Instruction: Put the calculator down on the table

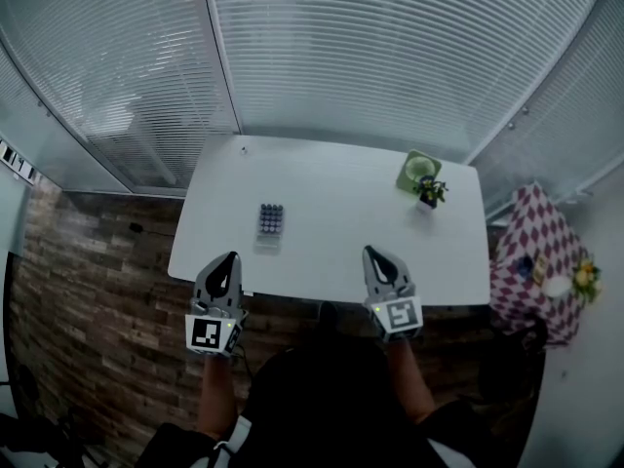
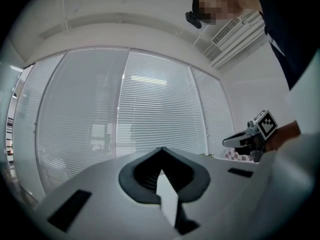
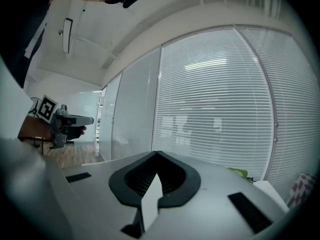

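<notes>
Table (image 1: 336, 213): one, white.
Grippers: two. Left gripper (image 1: 224, 266) and right gripper (image 1: 378, 261) hovered at near edge, jaws of both pressed together, nothing between.
Potted plant (image 1: 423, 178): one, far right corner.
Calculator (image 1: 271, 221): one, lay flat on table ahead of left gripper, apart from it.
Task judged done; nothing left.

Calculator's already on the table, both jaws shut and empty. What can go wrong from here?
1. The calculator lies just ahead of the left gripper; a forward swing might shove it.
2. The small potted plant stands further ahead of the right gripper; a long reach may tip it.
3. Both grippers hang by the near edge of the table; lowering them could knock it.
</notes>
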The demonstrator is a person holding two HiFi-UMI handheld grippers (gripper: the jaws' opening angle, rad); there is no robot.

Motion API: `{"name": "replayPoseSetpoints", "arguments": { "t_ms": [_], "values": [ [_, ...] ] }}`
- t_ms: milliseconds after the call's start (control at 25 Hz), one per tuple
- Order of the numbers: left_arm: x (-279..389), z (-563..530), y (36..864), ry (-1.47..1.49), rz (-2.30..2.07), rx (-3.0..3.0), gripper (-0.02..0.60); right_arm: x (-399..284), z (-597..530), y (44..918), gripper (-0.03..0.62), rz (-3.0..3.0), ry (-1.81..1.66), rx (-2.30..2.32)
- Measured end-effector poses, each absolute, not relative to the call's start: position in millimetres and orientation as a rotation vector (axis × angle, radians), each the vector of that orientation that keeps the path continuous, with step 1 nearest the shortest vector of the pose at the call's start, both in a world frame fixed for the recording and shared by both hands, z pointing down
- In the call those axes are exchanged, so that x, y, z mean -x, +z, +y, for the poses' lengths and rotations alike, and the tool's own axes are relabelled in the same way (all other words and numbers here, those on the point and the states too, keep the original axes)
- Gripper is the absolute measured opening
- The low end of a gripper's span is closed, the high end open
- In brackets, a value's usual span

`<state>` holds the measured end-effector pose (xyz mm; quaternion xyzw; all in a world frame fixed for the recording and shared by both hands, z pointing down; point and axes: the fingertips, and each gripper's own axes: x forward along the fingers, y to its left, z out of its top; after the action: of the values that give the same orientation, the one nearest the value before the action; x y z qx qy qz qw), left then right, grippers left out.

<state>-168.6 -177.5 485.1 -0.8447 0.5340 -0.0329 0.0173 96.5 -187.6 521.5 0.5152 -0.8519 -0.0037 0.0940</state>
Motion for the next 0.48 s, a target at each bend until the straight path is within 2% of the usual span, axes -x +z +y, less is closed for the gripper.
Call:
{"name": "replayPoseSetpoints", "arguments": {
  "t_ms": [480],
  "values": [
    [179.5, -184.2, 495.8, -0.041, 1.739, 2.68, 0.006, -89.7, -180.9, 523.8, 0.005, -2.518, -0.032, -1.495]
  ]
}}
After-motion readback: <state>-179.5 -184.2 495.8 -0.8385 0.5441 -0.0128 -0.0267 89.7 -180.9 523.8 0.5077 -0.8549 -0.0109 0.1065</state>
